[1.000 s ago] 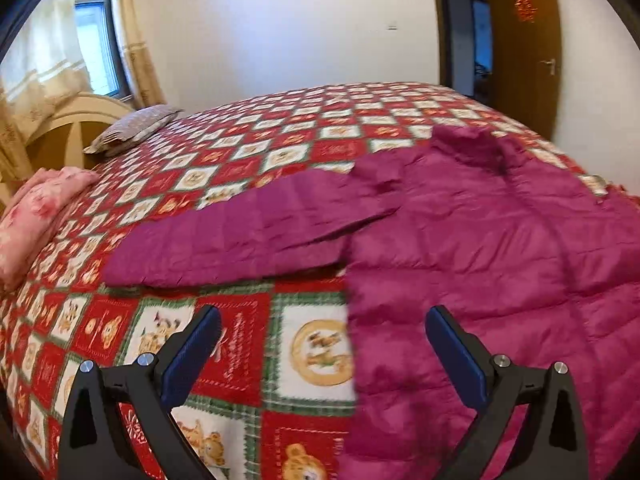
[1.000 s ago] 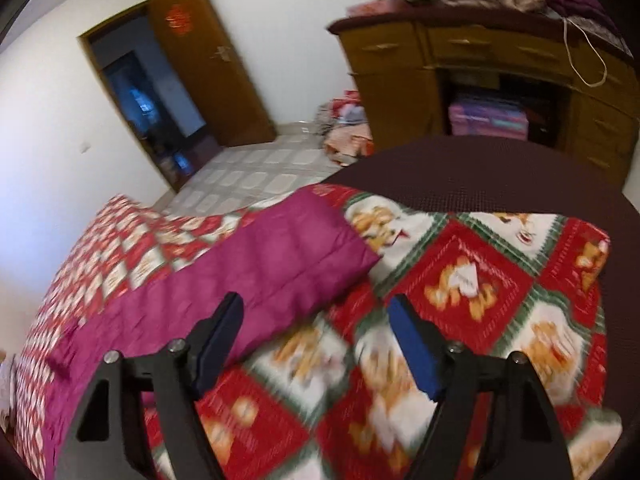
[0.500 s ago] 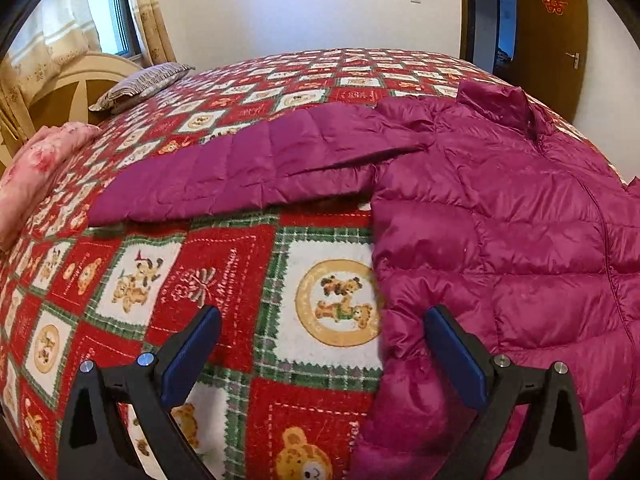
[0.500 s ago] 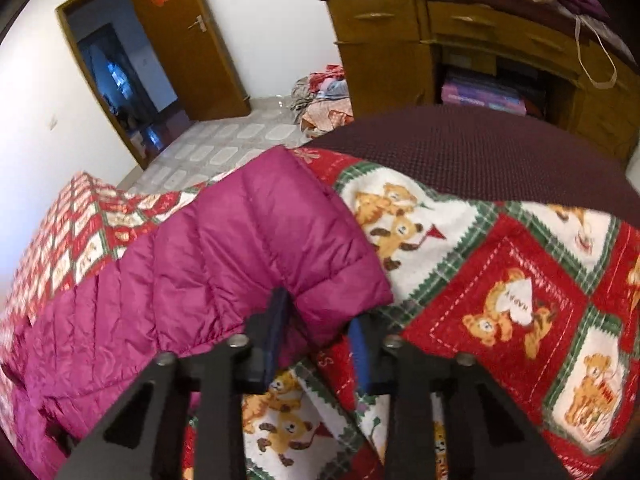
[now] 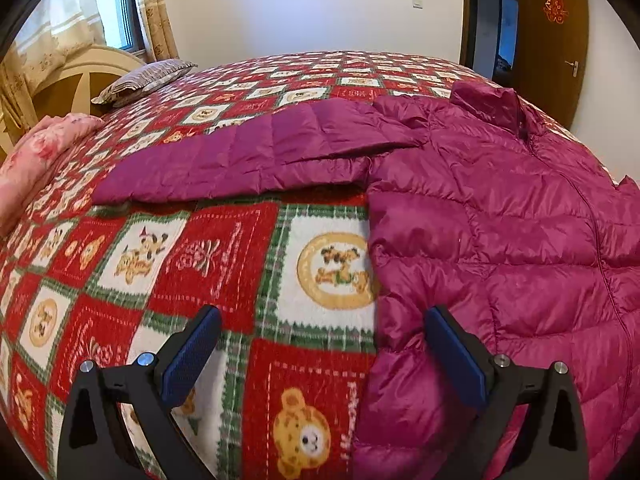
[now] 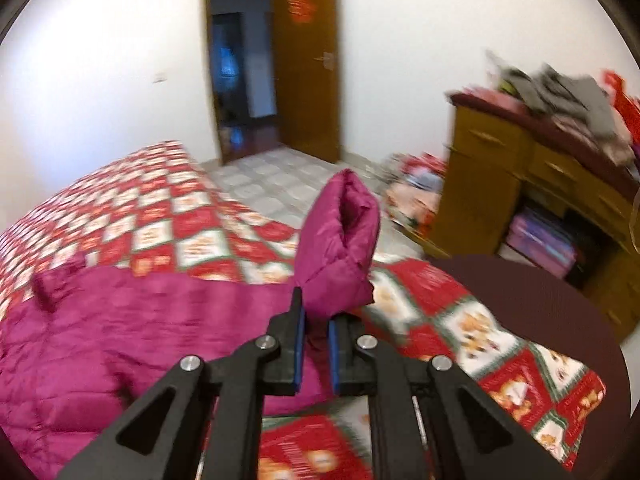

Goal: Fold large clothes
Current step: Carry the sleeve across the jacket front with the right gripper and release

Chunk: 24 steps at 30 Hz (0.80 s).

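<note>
Since the earlier frame the right gripper (image 6: 317,322) had closed its jaws onto the cuff of the jacket's sleeve (image 6: 340,248) and raised it off the bed; a second before, that sleeve lay flat on the bedspread (image 6: 500,344) between spread jaws. The clamped cuff stood upright above the blue pads (image 6: 299,346). The left gripper (image 5: 322,354) hung with its jaws wide apart and nothing between its pads, straddling the side hem of the magenta puffer jacket (image 5: 520,248). The jacket lay spread on the bed, front up, collar toward the far side. Its other sleeve (image 5: 248,160) stretched flat across the bedspread. Farther off lay a striped pillow (image 5: 144,80) by the headboard.
</note>
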Motion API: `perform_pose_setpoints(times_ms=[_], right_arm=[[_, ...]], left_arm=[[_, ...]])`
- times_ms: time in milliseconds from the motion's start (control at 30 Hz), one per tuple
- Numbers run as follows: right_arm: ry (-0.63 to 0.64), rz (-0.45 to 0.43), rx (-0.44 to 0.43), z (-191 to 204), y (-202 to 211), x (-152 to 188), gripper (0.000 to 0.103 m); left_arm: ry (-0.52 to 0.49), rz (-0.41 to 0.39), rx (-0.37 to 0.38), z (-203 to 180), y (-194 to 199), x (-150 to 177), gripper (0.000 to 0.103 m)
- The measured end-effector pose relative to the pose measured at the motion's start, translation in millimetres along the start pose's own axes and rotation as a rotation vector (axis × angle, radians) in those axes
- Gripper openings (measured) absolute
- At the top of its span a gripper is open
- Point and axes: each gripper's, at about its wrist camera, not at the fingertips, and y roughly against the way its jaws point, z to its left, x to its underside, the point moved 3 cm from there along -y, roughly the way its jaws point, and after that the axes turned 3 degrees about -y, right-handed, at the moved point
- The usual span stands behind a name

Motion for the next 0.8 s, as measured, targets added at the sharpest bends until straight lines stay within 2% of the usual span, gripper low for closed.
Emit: perform_pose_setpoints(times_ms=[167,367,567,800], right_arm=[[0.124,0.003,-0.131,78.8,12.2,12.2,0.012],[0.256,0.053,-0.265,174.3,10.1,54.6,0.012],[0.307,0.122,-0.335,236.0,-6.4,83.7,0.012],[0.354,0.171,-0.413,298.5,-13.8,106.6,0.012]], left_arm=[[0.020,-0.012,-0.001,1.7,-0.3,3.3,0.102],[0.013,-0.037,-0.017,-0.5,0.0,6.4,0.102],[0.042,-0.042,0.013,4.3,-3.5,8.2,0.102],[0.031,-0.051,0.001,1.7,-4.8,8.3,0.102]])
